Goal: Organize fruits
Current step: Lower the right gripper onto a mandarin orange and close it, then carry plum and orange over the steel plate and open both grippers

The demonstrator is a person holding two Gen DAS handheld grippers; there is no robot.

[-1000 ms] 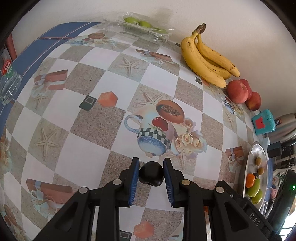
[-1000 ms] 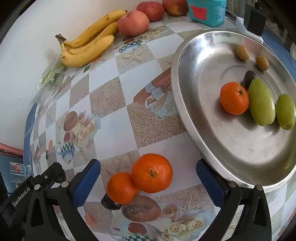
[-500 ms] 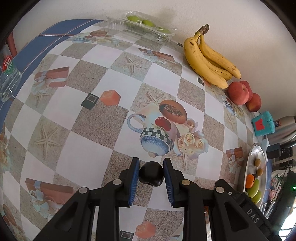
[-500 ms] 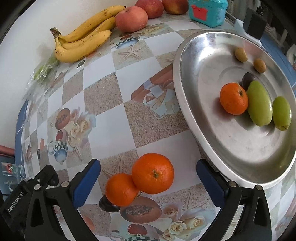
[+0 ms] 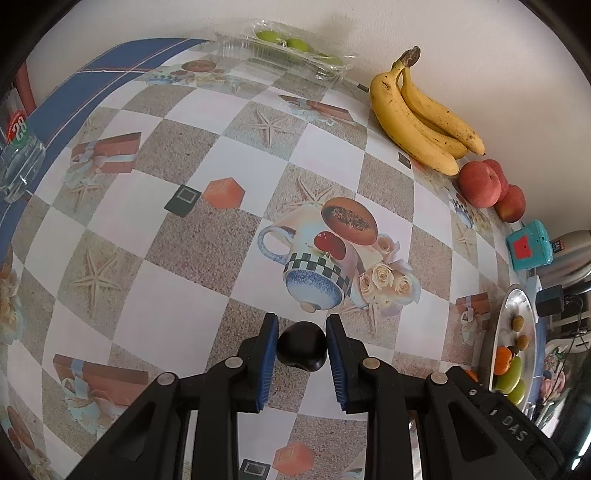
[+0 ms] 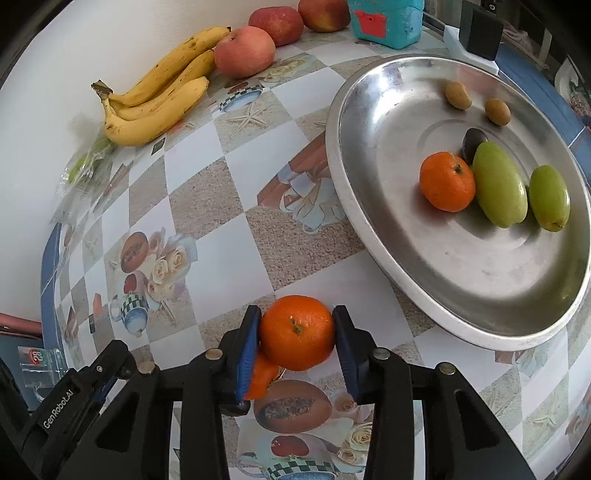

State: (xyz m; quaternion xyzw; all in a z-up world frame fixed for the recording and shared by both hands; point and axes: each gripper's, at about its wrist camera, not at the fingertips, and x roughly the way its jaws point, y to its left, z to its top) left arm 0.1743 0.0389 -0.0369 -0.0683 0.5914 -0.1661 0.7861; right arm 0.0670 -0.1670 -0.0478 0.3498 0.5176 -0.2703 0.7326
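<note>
Left gripper [image 5: 301, 345] clamped tight on a small dark plum-like fruit [image 5: 302, 346], blue pads touching both its sides, held over the patterned tablecloth [image 5: 184, 243] just below the printed mug.

Right gripper [image 6: 297, 334] jaws closing on a tangerine [image 6: 297, 332]; both pads look in contact with its sides. A 2nd tangerine [image 6: 260, 376] sits just behind and below it, partly hidden by the left-side finger; cannot tell if it touches the pad.

Steel tray [image 6: 369, 221] to the right, near the gripped tangerine but apart. On it: 1 tangerine [image 6: 447, 181], 2 green oblong fruits [image 6: 499, 184] side by side, 1 dark fruit [image 6: 473, 142] tucked behind them, 2 small brown fruits [image 6: 457, 95] toward the far rim.

Against the wall: bunch of 3 bananas [image 6: 159, 92], then 3 peaches [image 6: 244, 51], then a teal box [image 6: 384, 18]. Clear plastic pack with green fruits [image 5: 284, 48] at the far end.
</note>
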